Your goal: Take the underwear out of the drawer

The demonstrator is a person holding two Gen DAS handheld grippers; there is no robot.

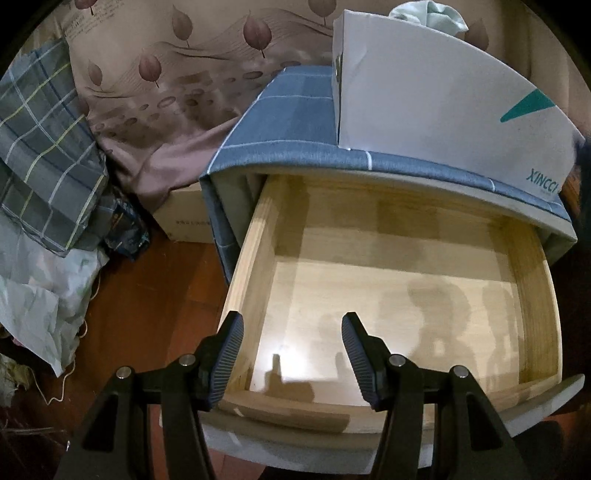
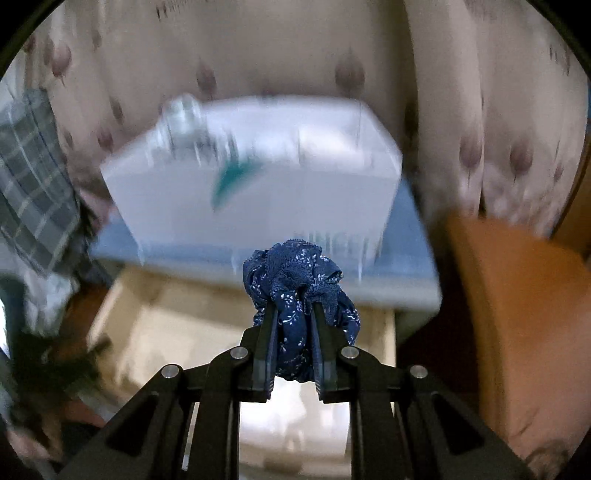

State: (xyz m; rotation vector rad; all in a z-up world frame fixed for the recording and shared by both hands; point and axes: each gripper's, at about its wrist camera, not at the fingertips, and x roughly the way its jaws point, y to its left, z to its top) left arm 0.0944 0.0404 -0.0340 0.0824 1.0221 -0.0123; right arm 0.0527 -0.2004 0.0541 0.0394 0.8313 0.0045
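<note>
Step in hand: underwear (image 2: pixel 301 295) judged to be mid lift-out from drawer (image 1: pixel 258 266); bundle seen clear of the wood, up in front of the white box (image 2: pixel 258 177).
Right tongs (image 2: pixel 295 332): clamped tight on the underwear, a bunched navy floral piece w/ lace edge; cloth squeezed between both pads, most of the wad bulging beyond the tips.
Left tongs (image 1: pixel 291 354): jaws held well apart, nothing between them; hung over drawer's near-left corner, no contact seen.
How to do it well: grip to be kept firm till cloth is fully past drawer front; loose lace to be watched so it isn't snagged on the rim or on the cabinet top above. Bkgd in right view is blurred, so clearance can't be judged closely.
Drawer contents: pale wood box, pulled out; floor seen bare in left view, only shadows & a glare patch.
Cabinet top: blue checked cover (image 1: pixel 288 110), white box stood on it at far right.
White box contents: pale green cloth (image 1: pixel 428 14) poking out the top; rest hidden.
Left of cabinet: cardboard carton (image 1: pixel 184 218) on floor, contents not visible.
</note>
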